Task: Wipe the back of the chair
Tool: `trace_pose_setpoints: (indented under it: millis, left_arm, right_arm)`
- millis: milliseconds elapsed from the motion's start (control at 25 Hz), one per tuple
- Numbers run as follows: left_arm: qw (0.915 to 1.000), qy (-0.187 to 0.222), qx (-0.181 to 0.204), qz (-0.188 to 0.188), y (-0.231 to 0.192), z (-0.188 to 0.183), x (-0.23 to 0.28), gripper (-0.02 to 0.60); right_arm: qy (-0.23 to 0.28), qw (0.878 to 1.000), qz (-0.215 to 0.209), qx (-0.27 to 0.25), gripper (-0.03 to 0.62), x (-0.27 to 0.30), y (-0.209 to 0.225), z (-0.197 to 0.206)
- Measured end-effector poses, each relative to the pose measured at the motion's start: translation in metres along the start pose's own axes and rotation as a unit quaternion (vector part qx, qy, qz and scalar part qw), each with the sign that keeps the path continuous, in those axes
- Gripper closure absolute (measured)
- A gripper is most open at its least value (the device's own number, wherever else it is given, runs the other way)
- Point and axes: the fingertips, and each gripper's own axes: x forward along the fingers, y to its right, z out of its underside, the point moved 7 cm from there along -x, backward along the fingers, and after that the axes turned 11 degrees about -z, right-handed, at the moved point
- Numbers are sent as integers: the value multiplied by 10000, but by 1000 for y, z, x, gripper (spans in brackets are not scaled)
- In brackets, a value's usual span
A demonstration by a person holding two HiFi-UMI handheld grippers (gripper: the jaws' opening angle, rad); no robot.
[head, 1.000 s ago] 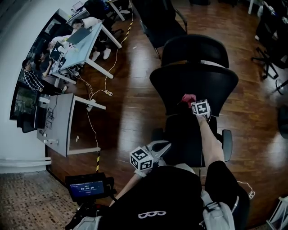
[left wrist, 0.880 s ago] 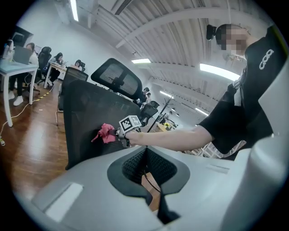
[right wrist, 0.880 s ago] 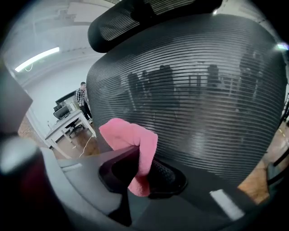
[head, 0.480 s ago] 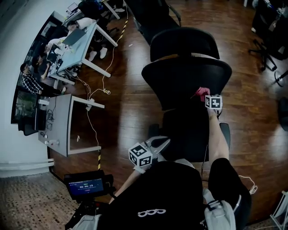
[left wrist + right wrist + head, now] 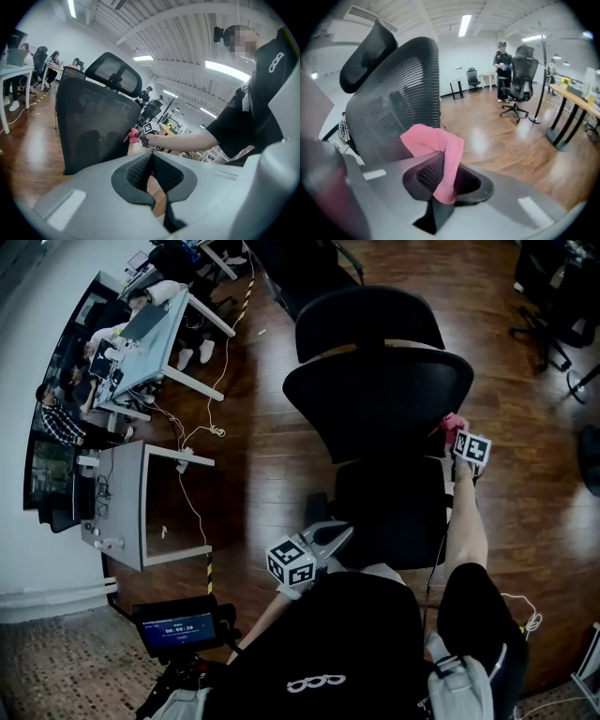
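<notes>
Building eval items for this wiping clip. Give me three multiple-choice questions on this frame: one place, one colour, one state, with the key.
1. Where is the cloth?
A. on the floor
B. at a side edge of the chair back
C. on a desk

2. What colour is the cloth?
A. blue
B. white
C. pink

3. What state is the left gripper in?
A. shut, empty
B. shut on the cloth
C. wide open

Key:
1 B: the head view shows it at the back's edge, held in the right gripper.
2 C: it is pink in every view.
3 A: its jaws meet with nothing between them.
</notes>
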Motion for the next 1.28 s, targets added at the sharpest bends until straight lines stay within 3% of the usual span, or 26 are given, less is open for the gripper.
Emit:
trace_pose_setpoints:
  millis: [160, 360, 560, 720, 1000, 1280]
  left_arm:
    - [10000, -10, -6, 1, 0, 2, -2, 589]
    - [10000, 1, -53, -49, -5, 1, -6, 589]
    - [9998, -15, -153, -106, -14, -12, -12, 589]
    - [9995, 3, -265, -172, -35, -28, -25, 589]
    - [9993, 12, -312, -224, -37, 0, -41, 589]
    - [9990, -2, -381, -249, -53, 18, -69, 589]
  right_arm:
    - [99, 9977, 461, 477, 548, -18, 31, 13]
    - [-38, 9983, 480, 325, 548, -9, 28, 14]
    - [-331, 9991, -50, -272, 549, 25, -25, 4]
    - [-501, 9965, -189, -643, 549, 57, -79, -11]
    - [-622, 9917, -609, -947, 549, 72, -128, 22]
    - [-750, 9821, -1128, -1310, 549, 95, -209, 53]
